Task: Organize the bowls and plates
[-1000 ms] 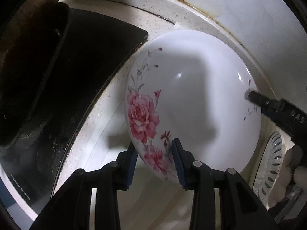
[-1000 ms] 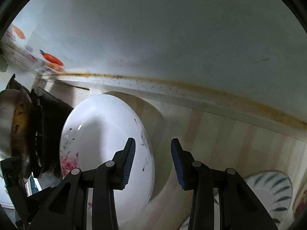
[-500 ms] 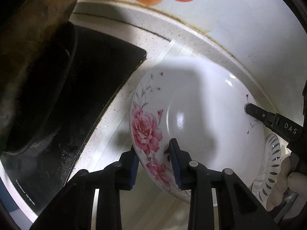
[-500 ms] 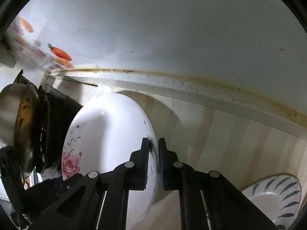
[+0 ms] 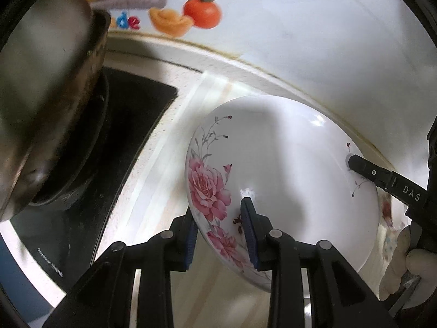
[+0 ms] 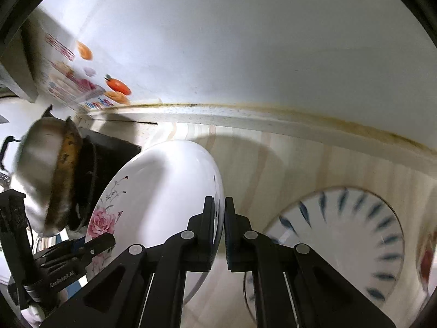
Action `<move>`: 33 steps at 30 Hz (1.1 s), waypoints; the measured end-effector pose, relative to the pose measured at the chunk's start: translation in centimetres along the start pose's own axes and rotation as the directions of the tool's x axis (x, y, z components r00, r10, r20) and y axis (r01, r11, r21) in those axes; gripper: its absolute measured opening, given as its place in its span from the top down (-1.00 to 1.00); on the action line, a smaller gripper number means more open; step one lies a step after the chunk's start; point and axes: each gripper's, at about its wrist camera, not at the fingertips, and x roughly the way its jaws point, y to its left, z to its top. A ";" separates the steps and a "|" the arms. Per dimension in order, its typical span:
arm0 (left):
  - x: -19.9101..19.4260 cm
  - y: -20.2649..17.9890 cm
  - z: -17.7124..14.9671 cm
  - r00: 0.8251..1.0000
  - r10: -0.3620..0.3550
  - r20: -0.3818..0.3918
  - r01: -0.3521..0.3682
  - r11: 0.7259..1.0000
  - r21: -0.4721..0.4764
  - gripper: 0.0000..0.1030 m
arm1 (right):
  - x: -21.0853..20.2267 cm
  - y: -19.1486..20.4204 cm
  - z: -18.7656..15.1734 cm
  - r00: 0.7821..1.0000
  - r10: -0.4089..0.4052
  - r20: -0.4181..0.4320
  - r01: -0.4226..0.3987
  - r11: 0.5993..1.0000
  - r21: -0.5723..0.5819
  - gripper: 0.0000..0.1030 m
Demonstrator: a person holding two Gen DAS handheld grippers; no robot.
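Two grippers on one dish: the left gripper (image 5: 221, 235) has its blue pads (image 5: 250, 229) clamped on the near rim of the white rose-pattern bowl (image 5: 286, 180), one pad outside against the underside, the other inside over the pink flowers. Right gripper (image 6: 220, 227) is pinched tight on the opposite rim of the same bowl (image 6: 164, 196), fingers nearly together w/ only the thin rim edge between them; in the left wrist view its black finger (image 5: 382, 177) w/ "DAS" lettering shows at the bowl's far right edge. Bowl is tilted up on edge, held off the light wood-look counter (image 6: 286, 169), inside facing toward the stove side. Just left of it sits the black cooktop (image 5: 131, 125), w/ a steel pot (image 5: 41, 95), scorched brown at its base, on the burner. Behind runs a white wall (image 6: 245, 41) w/ a grimy seam along the backsplash and colourful fruit stickers (image 5: 202, 12). To the right of the bowl, flat on the counter, a white plate w/ blue leaf marks (image 6: 355, 235) around the rim; a 2nd dish w/ red pattern (image 6: 426, 259) peeks in at the far right edge, too blurred to read. Gloved hand (image 5: 420, 257) shows at the left wrist view's right edge.
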 end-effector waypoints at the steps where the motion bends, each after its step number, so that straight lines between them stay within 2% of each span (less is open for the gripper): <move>1: -0.7 -0.5 -0.4 1.000 -0.003 0.005 0.003 1.000 0.016 0.46 | -1.1 -0.2 -0.6 1.000 0.004 0.010 -0.004 1.000 0.009 0.84; 11: -5.5 -5.6 -5.0 0.997 -0.066 0.027 0.061 0.984 0.166 0.46 | -11.9 -3.1 -8.6 0.995 -0.012 0.103 0.003 0.996 0.094 0.84; 19: -6.3 -8.7 -9.9 0.994 -0.103 -0.025 0.106 0.957 0.270 0.46 | -17.0 -6.3 -15.9 0.992 -0.028 0.124 0.005 0.983 0.186 0.84; 26: -4.5 -9.8 -14.0 0.991 -0.082 -0.108 0.112 0.946 0.306 0.46 | -16.4 -9.4 -22.7 0.998 -0.031 0.058 0.014 0.962 0.272 0.84; 33: -1.9 -10.7 -16.8 0.984 -0.037 -0.175 0.096 0.936 0.339 0.46 | -14.7 -11.6 -27.3 1.000 -0.027 0.009 0.023 0.942 0.335 0.84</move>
